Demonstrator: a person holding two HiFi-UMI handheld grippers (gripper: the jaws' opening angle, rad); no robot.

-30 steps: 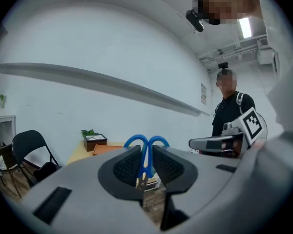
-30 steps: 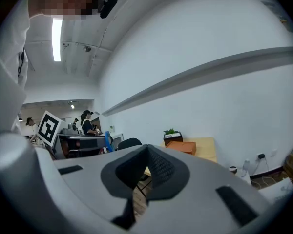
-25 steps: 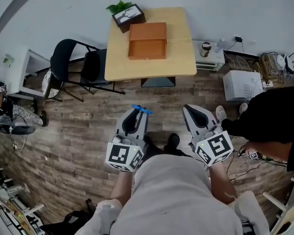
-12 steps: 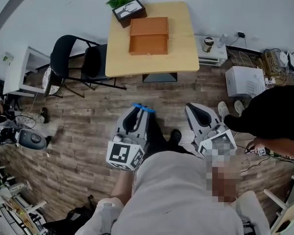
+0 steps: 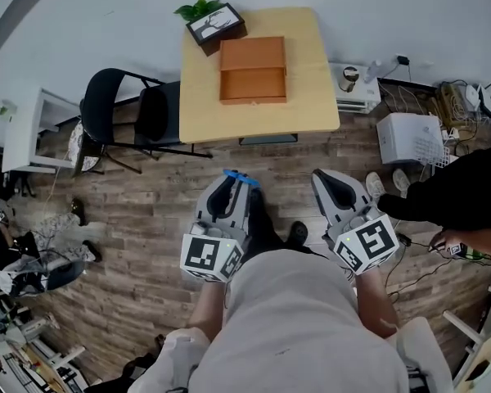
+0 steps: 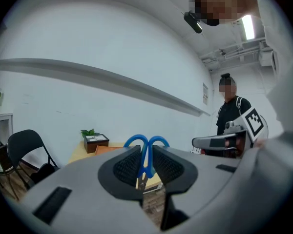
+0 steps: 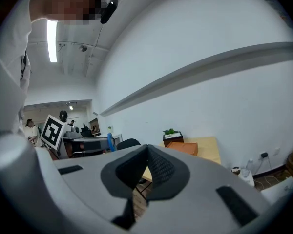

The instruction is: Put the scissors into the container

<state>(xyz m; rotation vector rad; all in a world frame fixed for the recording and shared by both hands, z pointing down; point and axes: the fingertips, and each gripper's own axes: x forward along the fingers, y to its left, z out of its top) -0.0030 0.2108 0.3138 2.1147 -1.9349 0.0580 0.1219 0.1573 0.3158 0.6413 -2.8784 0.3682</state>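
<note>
My left gripper [image 5: 229, 188] is shut on blue-handled scissors [image 5: 240, 178]; in the left gripper view their blue loops [image 6: 146, 144] stick up between the jaws of the left gripper [image 6: 144, 165]. My right gripper [image 5: 327, 183] is shut with nothing in it, its pads pressed together in the right gripper view [image 7: 145, 168]. The container, an open orange-brown wooden box [image 5: 253, 70], lies on a light wooden table [image 5: 311, 97] some way ahead of both grippers. I see that box [image 7: 180, 147] from the right gripper too.
A potted plant in a dark box [image 5: 215, 21] stands at the table's far left corner. A black chair [image 5: 127, 117] is left of the table. A white box [image 5: 411, 137] and cables lie to the right, and a person in black [image 5: 458, 191] stands there.
The view has shifted slightly toward the table. Both grippers keep their hold and stance; the left stays shut on the scissors.
</note>
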